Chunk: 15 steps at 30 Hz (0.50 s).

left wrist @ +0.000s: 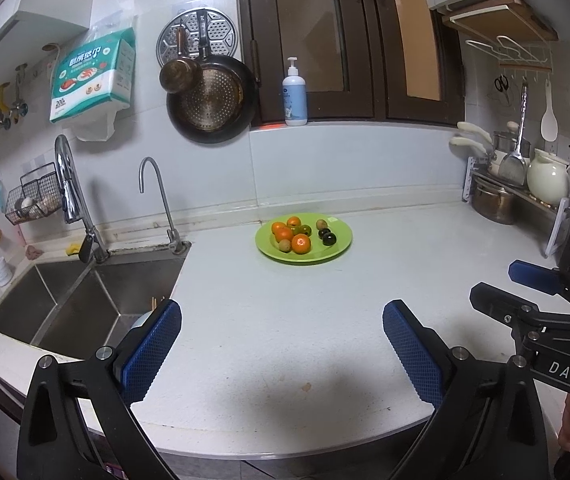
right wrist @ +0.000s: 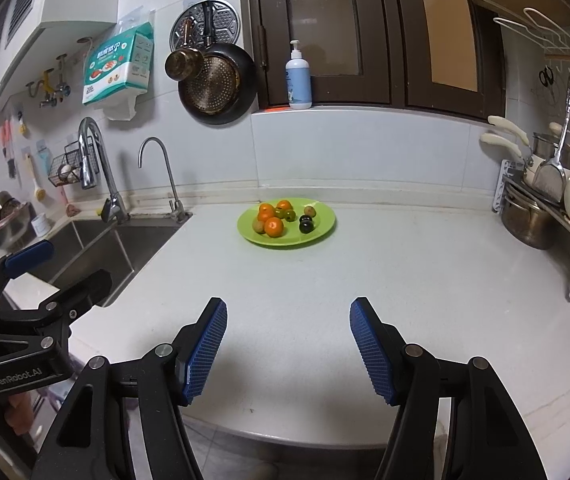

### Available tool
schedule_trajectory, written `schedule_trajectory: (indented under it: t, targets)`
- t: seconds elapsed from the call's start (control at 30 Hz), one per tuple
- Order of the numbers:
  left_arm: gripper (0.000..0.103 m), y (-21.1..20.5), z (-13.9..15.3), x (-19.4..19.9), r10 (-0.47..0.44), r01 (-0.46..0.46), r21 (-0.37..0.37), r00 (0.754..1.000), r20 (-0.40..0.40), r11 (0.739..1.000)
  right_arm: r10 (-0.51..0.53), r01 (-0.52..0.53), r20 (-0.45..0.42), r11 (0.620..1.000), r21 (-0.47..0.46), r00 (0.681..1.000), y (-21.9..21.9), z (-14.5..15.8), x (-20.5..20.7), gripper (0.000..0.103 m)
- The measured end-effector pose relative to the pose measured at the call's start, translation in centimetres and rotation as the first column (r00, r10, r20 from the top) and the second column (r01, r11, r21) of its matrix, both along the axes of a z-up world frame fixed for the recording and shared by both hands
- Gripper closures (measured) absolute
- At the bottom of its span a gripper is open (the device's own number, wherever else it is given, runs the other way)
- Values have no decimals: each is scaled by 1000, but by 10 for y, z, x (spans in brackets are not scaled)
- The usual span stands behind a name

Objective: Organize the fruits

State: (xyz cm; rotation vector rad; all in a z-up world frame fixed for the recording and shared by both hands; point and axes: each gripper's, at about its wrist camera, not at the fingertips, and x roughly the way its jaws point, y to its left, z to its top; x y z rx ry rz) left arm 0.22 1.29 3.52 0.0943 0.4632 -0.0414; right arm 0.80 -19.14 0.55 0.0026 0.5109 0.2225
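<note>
A green plate (left wrist: 341, 236) (right wrist: 325, 224) sits on the white counter near the back wall. It holds several small fruits: orange tangerines (left wrist: 301, 243) (right wrist: 273, 227), brown kiwis (left wrist: 321, 224) (right wrist: 309, 211), dark plums (left wrist: 329, 239) (right wrist: 305, 227) and a green fruit (left wrist: 305, 229) (right wrist: 289, 215). My left gripper (left wrist: 281, 320) is open and empty, held above the counter's front edge, well short of the plate. My right gripper (right wrist: 288, 316) is open and empty at the same distance. Each gripper shows at the edge of the other's view.
A double steel sink (left wrist: 85, 300) (right wrist: 117, 248) with two taps lies left of the plate. A rack with pots, a white kettle (left wrist: 548, 178) and a knife block stands at the right. A soap bottle (left wrist: 295, 96) is on the window sill.
</note>
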Motion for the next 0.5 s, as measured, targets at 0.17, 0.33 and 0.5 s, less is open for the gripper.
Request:
schedule_trajectory:
  t: [0.17, 0.33, 0.5]
  targets:
    - [0, -1, 1, -1, 5, -5, 0, 1000, -1, 1000, -4, 4, 2, 1000, 4, 1000, -1, -1, -2, 38]
    - [0, 2, 1, -2, 17, -17, 0, 1000, 1, 1000, 1, -1, 5, 1000, 2, 1000, 0, 0, -1, 38]
    - [0, 4, 0, -3, 27, -27, 0, 1000, 3, 1000, 7, -7, 8, 1000, 3, 1000, 1, 0, 0, 38]
